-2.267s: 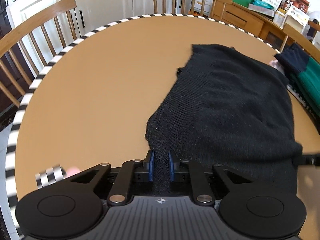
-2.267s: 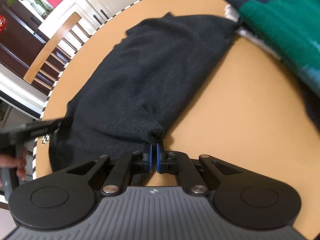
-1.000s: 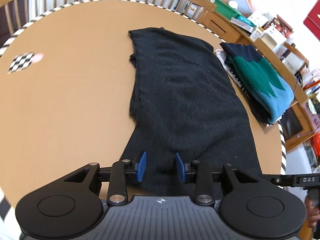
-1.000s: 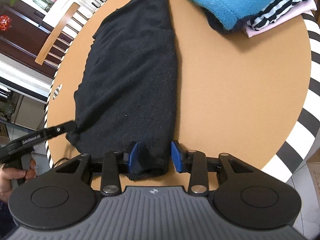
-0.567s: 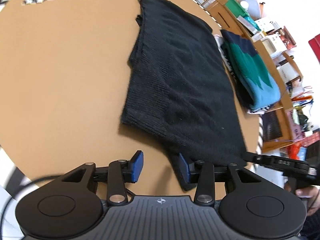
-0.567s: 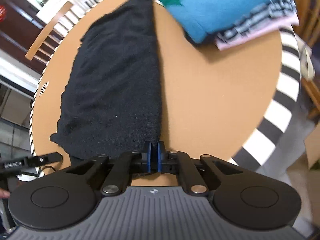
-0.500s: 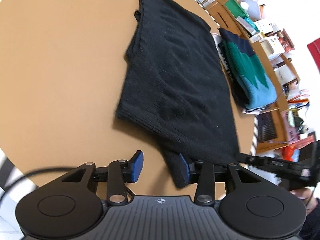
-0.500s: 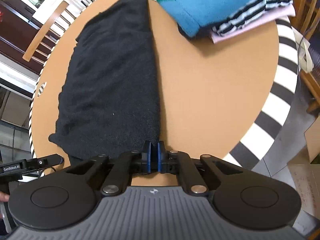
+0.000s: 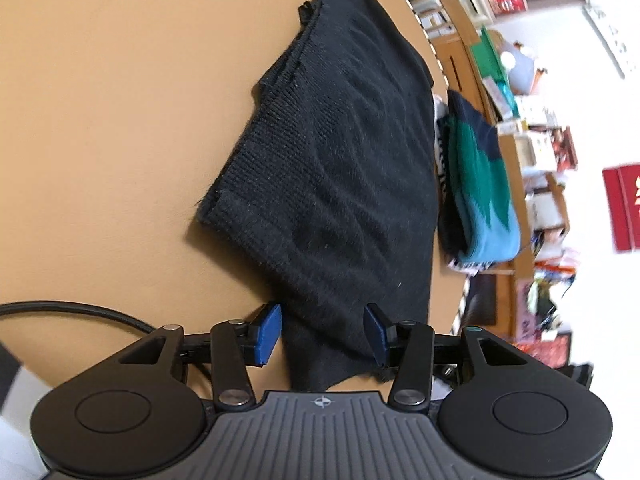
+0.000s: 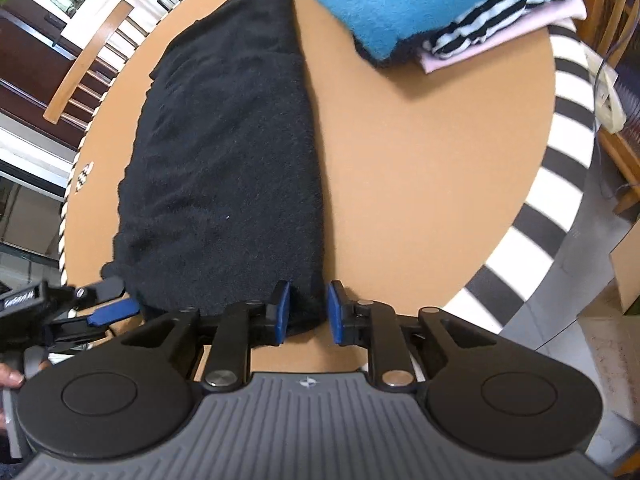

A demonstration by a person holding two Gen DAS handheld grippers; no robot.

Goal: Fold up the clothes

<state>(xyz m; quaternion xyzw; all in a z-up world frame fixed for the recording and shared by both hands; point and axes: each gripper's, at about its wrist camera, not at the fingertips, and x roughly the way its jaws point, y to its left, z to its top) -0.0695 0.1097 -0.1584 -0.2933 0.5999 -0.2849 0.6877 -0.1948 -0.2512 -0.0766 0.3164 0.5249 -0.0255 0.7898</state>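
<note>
A black knit sweater lies folded lengthwise on the round tan table. In the left wrist view its near corner lies loose between the jaws of my left gripper, which are opening, and neither blue pad presses the cloth. The right wrist view shows the sweater running away from me. Its near right corner sits between the jaws of my right gripper, which are opening too, with a gap at the right pad. The left gripper shows at that view's lower left, at the sweater's other near corner.
A stack of folded clothes, topped by a teal and blue sweater over a striped garment, sits at the table's far right. The striped table rim curves close on the right. A wooden chair stands behind. A black cable crosses the near edge.
The right gripper was shut at the sweater's near corner half a second ago and now stands apart. The left gripper has rolled and sunk toward the table, its jaws slightly wider around the sweater's corner.
</note>
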